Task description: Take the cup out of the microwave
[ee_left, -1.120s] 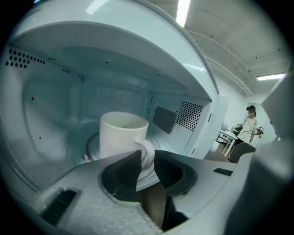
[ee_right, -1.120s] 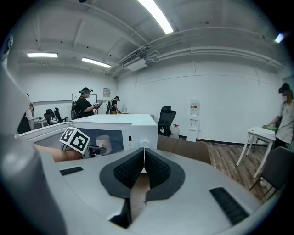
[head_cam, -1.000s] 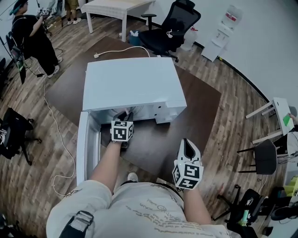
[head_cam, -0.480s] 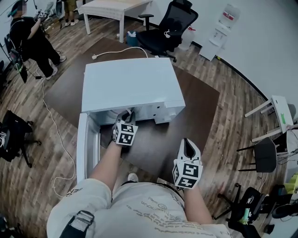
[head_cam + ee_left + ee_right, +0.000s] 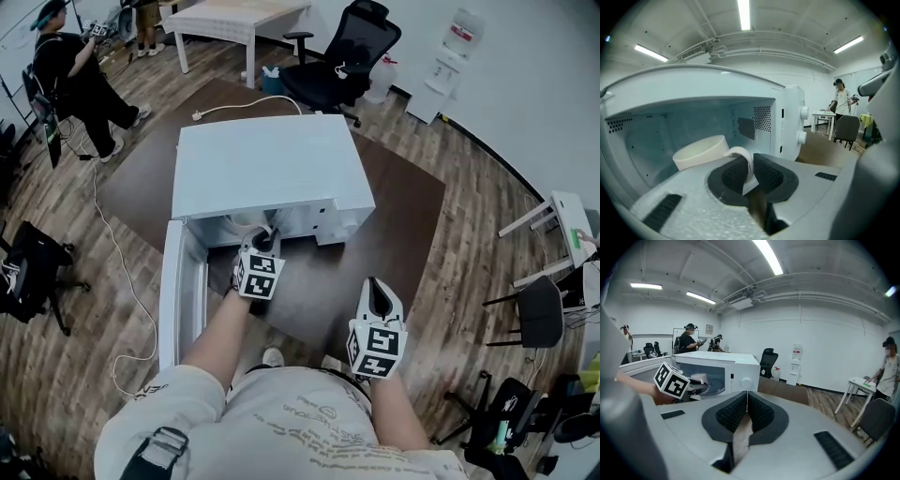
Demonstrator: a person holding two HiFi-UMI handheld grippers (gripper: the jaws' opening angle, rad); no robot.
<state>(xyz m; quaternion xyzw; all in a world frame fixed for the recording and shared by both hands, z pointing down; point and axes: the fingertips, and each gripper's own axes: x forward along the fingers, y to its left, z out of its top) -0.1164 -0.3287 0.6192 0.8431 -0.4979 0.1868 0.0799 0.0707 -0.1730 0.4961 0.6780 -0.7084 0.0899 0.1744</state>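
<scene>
A white microwave (image 5: 267,169) stands on the brown table with its door (image 5: 181,291) swung open to the left. Inside sits a white cup (image 5: 701,151), tilted, also visible in the head view at the cavity mouth (image 5: 246,220). My left gripper (image 5: 749,171) is shut on the cup's handle (image 5: 745,159), reaching into the cavity (image 5: 263,239). My right gripper (image 5: 747,409) is shut with nothing in it, held low at the table's near side (image 5: 376,298), right of the microwave (image 5: 723,369).
A black office chair (image 5: 349,52) and a white table (image 5: 239,14) stand beyond the microwave. A power cable (image 5: 239,103) runs off the table's back. A person (image 5: 80,80) stands at the far left. A stool (image 5: 534,314) is at the right.
My left gripper has moved forward into the microwave cavity and now grips the cup's handle. The right gripper has stayed in place.
</scene>
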